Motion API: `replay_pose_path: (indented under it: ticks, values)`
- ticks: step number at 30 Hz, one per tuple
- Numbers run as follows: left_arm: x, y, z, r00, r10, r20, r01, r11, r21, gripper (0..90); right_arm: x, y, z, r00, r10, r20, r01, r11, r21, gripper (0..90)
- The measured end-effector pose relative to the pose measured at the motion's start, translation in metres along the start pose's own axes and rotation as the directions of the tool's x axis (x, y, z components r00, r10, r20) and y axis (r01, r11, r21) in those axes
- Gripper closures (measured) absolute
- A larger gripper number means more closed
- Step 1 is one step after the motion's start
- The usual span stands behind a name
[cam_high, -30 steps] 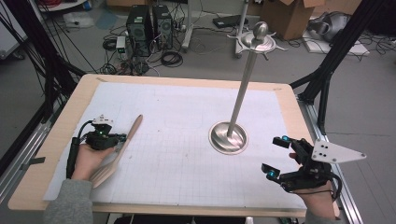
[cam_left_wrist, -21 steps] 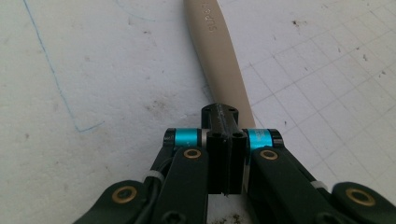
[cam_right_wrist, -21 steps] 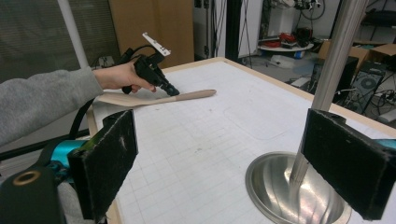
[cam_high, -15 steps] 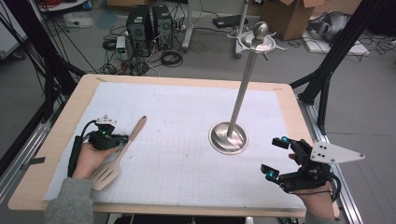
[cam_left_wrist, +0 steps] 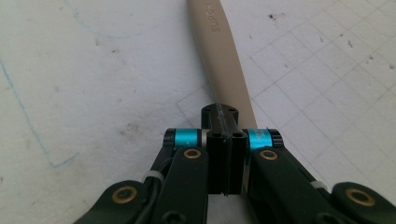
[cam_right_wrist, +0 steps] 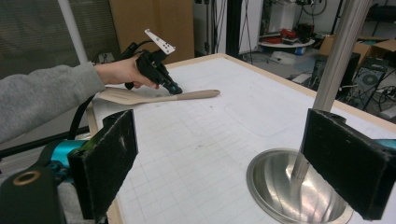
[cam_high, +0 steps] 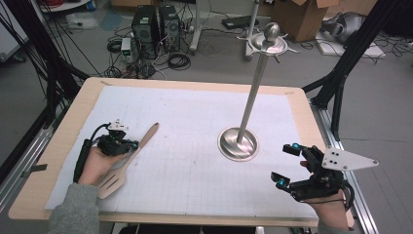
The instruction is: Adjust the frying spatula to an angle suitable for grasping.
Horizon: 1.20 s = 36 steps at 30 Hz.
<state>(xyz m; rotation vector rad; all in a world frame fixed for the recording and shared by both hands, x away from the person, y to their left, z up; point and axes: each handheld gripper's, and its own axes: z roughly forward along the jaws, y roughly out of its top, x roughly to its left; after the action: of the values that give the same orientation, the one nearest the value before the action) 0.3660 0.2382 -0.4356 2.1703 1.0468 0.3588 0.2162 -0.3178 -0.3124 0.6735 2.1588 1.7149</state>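
Note:
A pale wooden spatula (cam_high: 147, 136) lies flat on the white gridded mat, handle toward the far right, slotted blade by the person's left hand. My left gripper (cam_high: 132, 145) is shut, its tips over the middle of the handle (cam_left_wrist: 219, 46); the pads meet with nothing between them. In the right gripper view the left gripper (cam_right_wrist: 173, 88) touches the spatula (cam_right_wrist: 191, 96) from above. My right gripper (cam_high: 285, 165) stands open at the front right, with nothing between its pads (cam_right_wrist: 109, 158).
A tall metal stand (cam_high: 253, 97) with a round dished base (cam_high: 237, 144) rises right of centre, just ahead of my right gripper (cam_right_wrist: 224, 154). Its base (cam_right_wrist: 289, 186) is close to the right pad. The wooden table edge (cam_high: 311, 117) frames the mat.
The spatula has swung slightly to the right under my left gripper, its handle tip farther right. My right gripper has kept still.

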Motion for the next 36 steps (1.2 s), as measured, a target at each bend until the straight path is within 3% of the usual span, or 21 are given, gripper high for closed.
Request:
replay_pose_path:
  ticks: [8, 15, 22, 26, 29, 31, 36]
  values:
    - [-0.005, 0.005, 0.004, 0.9980, 0.048, 0.040, -0.048, 0.9988, 0.001, 89.8, 0.001, -0.001, -0.001, 1.0000, 0.000, 0.000, 0.000, 1.000, 0.001, 9.7]
    - [-0.009, 0.005, 0.006, 0.9948, 0.067, 0.076, -0.066, 0.9977, -0.015, 89.8, 0.000, -0.001, -0.001, 1.0000, -0.006, 0.004, 0.006, 1.000, -0.001, 9.7]
    - [-0.011, 0.006, 0.007, 0.9941, 0.081, 0.072, -0.080, 0.9966, -0.022, 89.8, 0.000, -0.001, -0.001, 1.0000, -0.002, 0.002, 0.002, 1.000, 0.001, 9.7]
    - [-0.012, 0.008, 0.000, 0.9971, 0.072, 0.026, -0.070, 0.9959, -0.058, 89.8, 0.001, -0.002, -0.001, 1.0000, 0.003, 0.000, -0.003, 1.000, 0.002, 9.7]
    - [-0.009, 0.008, -0.008, 0.9994, 0.034, -0.008, -0.035, 0.9968, -0.071, 89.8, 0.000, -0.002, -0.001, 1.0000, 0.002, 0.001, -0.002, 1.000, 0.000, 9.7]
    - [-0.009, 0.008, -0.014, 0.9999, 0.005, -0.013, -0.006, 0.9958, -0.091, 89.8, 0.000, -0.001, -0.002, 1.0000, 0.000, -0.001, 0.000, 1.000, -0.002, 9.7]
    - [-0.018, 0.011, -0.025, 0.9997, -0.022, 0.001, 0.022, 0.9913, -0.129, 89.7, -0.001, -0.001, -0.003, 1.0000, 0.001, 0.000, -0.001, 1.000, -0.012, 9.7]
